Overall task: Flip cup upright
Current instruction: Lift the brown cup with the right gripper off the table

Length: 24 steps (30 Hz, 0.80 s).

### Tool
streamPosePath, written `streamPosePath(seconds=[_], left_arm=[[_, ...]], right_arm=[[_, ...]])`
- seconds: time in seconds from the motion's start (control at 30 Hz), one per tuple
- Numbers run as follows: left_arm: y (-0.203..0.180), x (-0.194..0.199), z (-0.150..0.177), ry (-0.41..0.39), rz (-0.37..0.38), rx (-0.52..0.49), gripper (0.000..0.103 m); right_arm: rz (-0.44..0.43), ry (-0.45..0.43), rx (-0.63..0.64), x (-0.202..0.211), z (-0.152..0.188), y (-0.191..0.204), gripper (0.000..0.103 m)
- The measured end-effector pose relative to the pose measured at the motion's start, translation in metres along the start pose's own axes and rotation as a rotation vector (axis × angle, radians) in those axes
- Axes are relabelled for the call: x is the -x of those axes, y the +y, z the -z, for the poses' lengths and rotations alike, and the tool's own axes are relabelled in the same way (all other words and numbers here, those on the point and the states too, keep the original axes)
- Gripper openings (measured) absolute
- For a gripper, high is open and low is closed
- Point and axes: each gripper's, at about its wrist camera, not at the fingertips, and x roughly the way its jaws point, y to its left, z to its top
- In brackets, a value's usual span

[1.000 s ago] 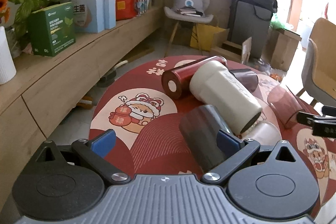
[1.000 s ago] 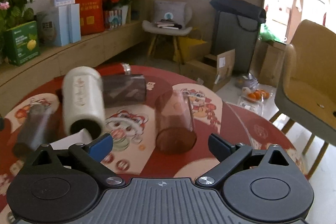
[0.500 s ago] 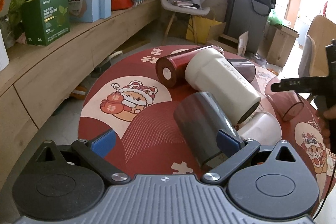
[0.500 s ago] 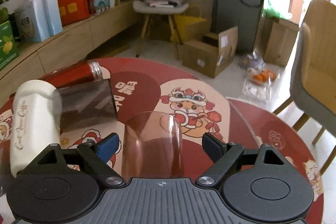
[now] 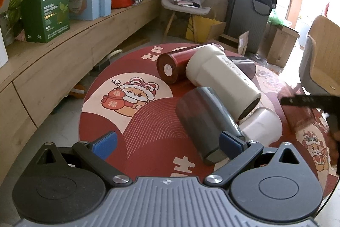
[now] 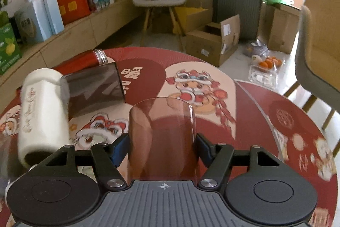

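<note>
A clear reddish-brown plastic cup (image 6: 161, 137) lies on its side on the round red table (image 6: 265, 103). My right gripper (image 6: 162, 147) is shut on it, a blue pad against each side. In the left wrist view the same cup (image 5: 297, 118) shows blurred at the right under the right gripper's black finger. My left gripper (image 5: 167, 142) is open and empty over the table's near edge. Its right pad is next to a dark grey cup (image 5: 204, 118) lying on its side.
Other cups lie on their sides together: a cream tumbler (image 5: 223, 80), a dark red flask (image 5: 178, 61), a dark tinted cup (image 6: 93, 86) and a white cup (image 5: 263, 127). A wooden shelf with boxes runs along the left. A tan chair (image 6: 318, 52) stands at the right.
My right gripper has moved forward around the reddish cup and closed on it. My left gripper has stayed open and shifted only slightly.
</note>
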Motion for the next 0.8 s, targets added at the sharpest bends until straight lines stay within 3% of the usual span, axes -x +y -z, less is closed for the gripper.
streamPosePath(seconds=[0.33,0.57,0.8], left_arm=[[0.003,0.009,0.005,0.003,0.049,0.007,0.102],[0.013,0.013,0.004,-0.003,0.061,0.022,0.102],[0.026,0.011,0.001,0.001,0.060,0.068,0.102]], right_arm=[[-0.011,-0.075,-0.056,0.091,0.090,0.021,0.063],[-0.068,-0.126,-0.030,0.118,0.111,0.054,0.063],[-0.133,-0.160,0.087,0.114,0.108,0.108,0.063]])
